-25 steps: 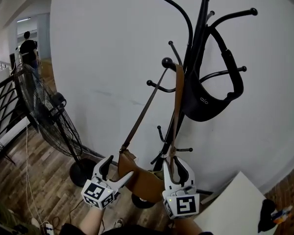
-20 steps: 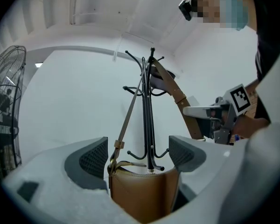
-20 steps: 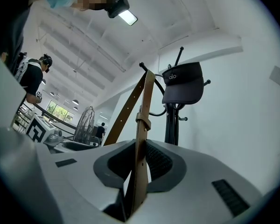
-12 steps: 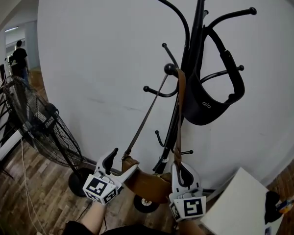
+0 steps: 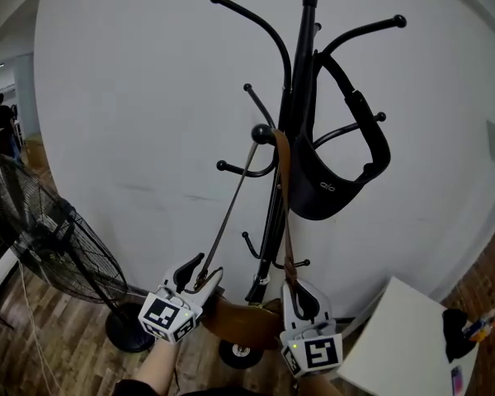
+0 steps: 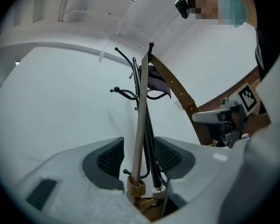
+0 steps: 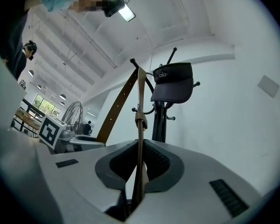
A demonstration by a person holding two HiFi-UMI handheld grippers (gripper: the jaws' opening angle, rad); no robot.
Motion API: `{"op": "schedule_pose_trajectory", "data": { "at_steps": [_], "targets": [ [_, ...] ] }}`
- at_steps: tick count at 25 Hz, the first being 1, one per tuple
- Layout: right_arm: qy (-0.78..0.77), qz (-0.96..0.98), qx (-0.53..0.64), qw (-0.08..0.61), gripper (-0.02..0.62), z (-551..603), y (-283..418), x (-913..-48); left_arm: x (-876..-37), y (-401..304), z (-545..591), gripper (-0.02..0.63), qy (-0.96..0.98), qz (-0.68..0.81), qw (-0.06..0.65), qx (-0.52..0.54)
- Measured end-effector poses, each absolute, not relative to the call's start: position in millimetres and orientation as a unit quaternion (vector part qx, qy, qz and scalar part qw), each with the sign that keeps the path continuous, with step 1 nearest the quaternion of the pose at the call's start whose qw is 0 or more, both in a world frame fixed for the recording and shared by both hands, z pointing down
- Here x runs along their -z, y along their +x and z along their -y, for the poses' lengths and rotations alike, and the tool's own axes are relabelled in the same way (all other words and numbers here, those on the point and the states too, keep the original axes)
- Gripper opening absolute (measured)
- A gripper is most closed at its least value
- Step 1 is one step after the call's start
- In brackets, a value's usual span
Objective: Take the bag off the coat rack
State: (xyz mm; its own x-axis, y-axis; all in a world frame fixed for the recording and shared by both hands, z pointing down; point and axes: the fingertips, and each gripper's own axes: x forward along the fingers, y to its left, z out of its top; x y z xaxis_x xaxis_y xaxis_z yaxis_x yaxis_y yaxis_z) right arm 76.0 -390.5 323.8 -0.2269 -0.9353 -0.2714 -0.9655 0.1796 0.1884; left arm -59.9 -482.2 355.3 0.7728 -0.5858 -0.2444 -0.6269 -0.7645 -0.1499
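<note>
A brown leather bag (image 5: 241, 322) hangs low against the black coat rack (image 5: 301, 73). Its brown strap (image 5: 231, 209) loops over a knobbed hook (image 5: 262, 133). My left gripper (image 5: 205, 271) is at the strap's left run, just above the bag. Its jaws have just been closing. The strap (image 6: 139, 125) stands between the pads (image 6: 107, 158) with a gap on each side. My right gripper (image 5: 301, 289) is shut on the right run of the strap (image 7: 140, 125), pinched between its pads (image 7: 155, 161). A black visor (image 5: 330, 188) hangs on the rack's upper arms.
A standing fan (image 5: 41, 238) is at the left on the wooden floor. A white table corner (image 5: 396, 337) with a dark item and pens (image 5: 466, 332) sits at the lower right. The curved white wall is right behind the rack. A person (image 5: 2, 122) stands far off at the left.
My left gripper has risen and moved right onto the strap's left run, and its jaws have narrowed around it. The right gripper has stayed on the right run, its jaws tighter.
</note>
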Motion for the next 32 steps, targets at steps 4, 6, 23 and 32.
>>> {"op": "schedule_pose_trajectory", "data": {
  "at_steps": [4, 6, 23, 32],
  "targets": [
    [-0.625, -0.763, -0.159, 0.046, 0.026, 391.6, 78.5, -323.4, -354.2, -55.9, 481.6, 0.027, -0.935, -0.319, 0.130, -0.087],
    [-0.625, -0.762, -0.159, 0.047, 0.026, 391.6, 79.1, -322.7, -354.2, -55.9, 481.3, 0.015, -0.936, -0.317, 0.130, -0.085],
    [-0.607, -0.780, -0.136, 0.065, 0.026, 389.5, 83.3, -317.7, -345.4, -65.8, 467.3, 0.012, -0.934, -0.331, 0.118, -0.070],
    [-0.586, -0.794, -0.146, 0.076, 0.026, 384.0, 79.7, -301.6, -324.6, -70.4, 456.3, 0.012, -0.929, -0.339, 0.131, -0.073]
  ]
}}
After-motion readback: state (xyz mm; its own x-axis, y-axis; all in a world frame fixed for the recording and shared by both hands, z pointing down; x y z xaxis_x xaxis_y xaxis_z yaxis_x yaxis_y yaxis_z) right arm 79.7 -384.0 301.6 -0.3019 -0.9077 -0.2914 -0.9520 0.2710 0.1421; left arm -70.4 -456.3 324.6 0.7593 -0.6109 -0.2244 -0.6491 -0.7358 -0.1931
